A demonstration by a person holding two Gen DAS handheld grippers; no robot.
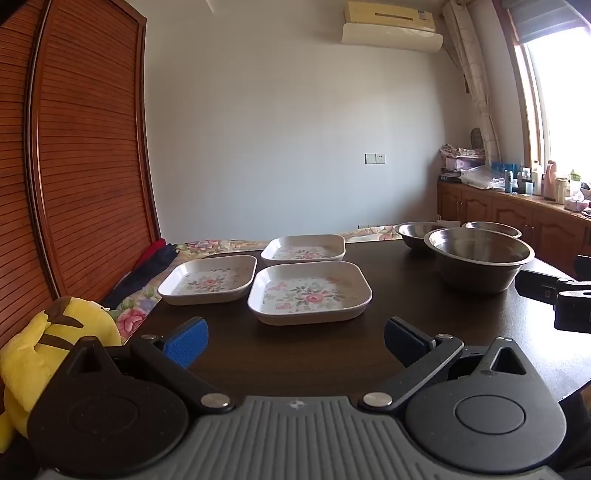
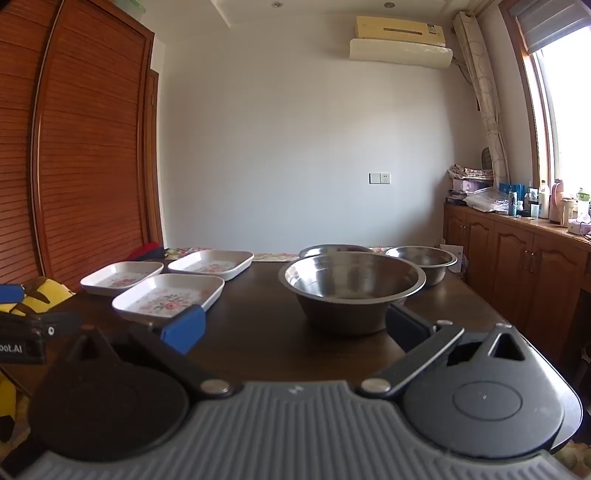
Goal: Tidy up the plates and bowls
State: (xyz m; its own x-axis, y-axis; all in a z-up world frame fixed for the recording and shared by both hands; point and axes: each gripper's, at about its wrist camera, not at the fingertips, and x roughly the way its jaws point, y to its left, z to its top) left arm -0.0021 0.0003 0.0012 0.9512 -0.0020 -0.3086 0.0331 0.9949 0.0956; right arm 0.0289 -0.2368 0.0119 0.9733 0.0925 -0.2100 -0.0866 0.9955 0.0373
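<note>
On dark table, three floral plates beside steel bowls; both hand-held grippers wide, empty.

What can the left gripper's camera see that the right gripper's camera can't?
Only the left wrist view shows the whole head of the yellow plush toy, and the right gripper seen from outside at the right edge. Only the right wrist view shows the ceiling lights and the left gripper from outside at the left edge. Both show three square floral plates, three steel bowls, the dark table and the air conditioner. The left gripper and the right gripper are both open and empty.
</note>
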